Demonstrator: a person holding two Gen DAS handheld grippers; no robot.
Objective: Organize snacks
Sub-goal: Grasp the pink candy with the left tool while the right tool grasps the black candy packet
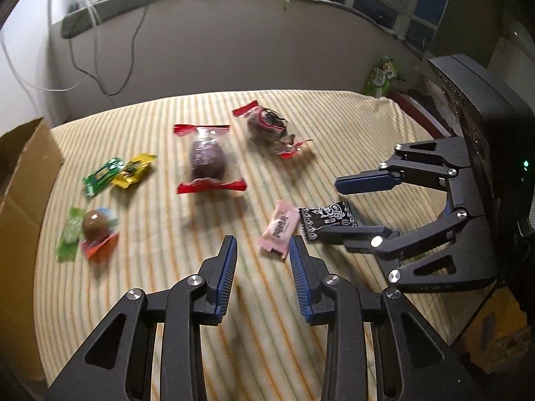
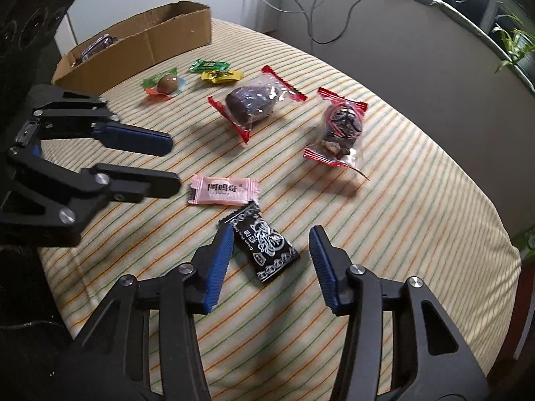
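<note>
While both claws gape empty, cardboard box (image 2: 140, 38) holds a dark wrapped snack (image 2: 97, 45)

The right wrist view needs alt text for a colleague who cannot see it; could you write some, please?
The open right gripper straddles a black snack packet on a striped tablecloth. The open left gripper points at a pink packet; more snacks and a cardboard box lie beyond.

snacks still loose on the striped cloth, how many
7: black packet between the right gripper fingers, pink packet, two red-ended bags, green and yellow candies, brown egg. More may lie hidden in the box.
</note>
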